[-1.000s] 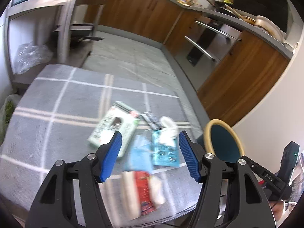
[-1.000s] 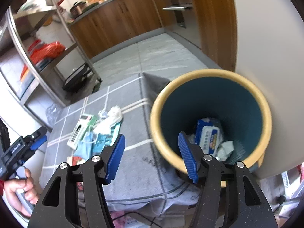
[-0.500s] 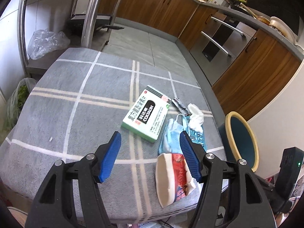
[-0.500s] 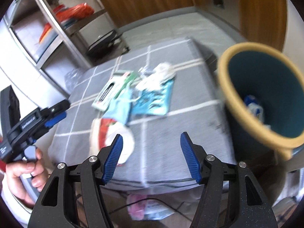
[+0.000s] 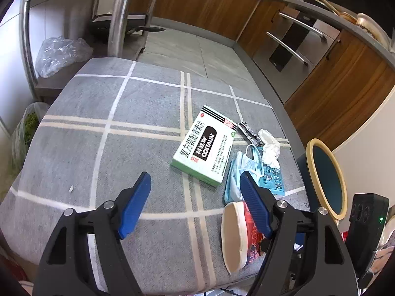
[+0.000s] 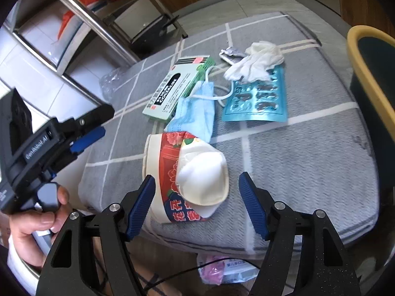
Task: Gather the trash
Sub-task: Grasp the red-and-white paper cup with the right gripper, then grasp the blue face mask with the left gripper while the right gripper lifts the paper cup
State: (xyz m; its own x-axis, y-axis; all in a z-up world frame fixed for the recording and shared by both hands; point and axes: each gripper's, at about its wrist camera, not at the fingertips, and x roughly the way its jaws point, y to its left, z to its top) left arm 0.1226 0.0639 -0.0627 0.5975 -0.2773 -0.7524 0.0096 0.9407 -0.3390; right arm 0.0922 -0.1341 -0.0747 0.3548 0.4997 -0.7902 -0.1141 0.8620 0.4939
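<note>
A kitchen with wooden cabinets surrounds a low table covered by a grey checked cloth (image 5: 103, 148), and a yellow-rimmed bin (image 5: 321, 180) stands just beside the table's right edge. The bin's inside cannot be seen in these views, so what has already gone in cannot be told. A cluster of litter is left on the cloth: a green and white medicine box (image 6: 172, 91), a blue face mask (image 6: 195, 113) lying partly over the box, a blue blister pack (image 6: 256, 98), a crumpled white tissue (image 6: 256, 61) on the pack's far end, a small foil wrapper (image 6: 232, 53) and, nearest the front edge, a crushed red paper cup (image 6: 187, 172). The right gripper (image 6: 197, 202) hangs wide open with nothing in it, lined up over the cup, probably the next pick. The left gripper (image 5: 195, 197) is also wide open and empty, above the cloth beside the box.
</note>
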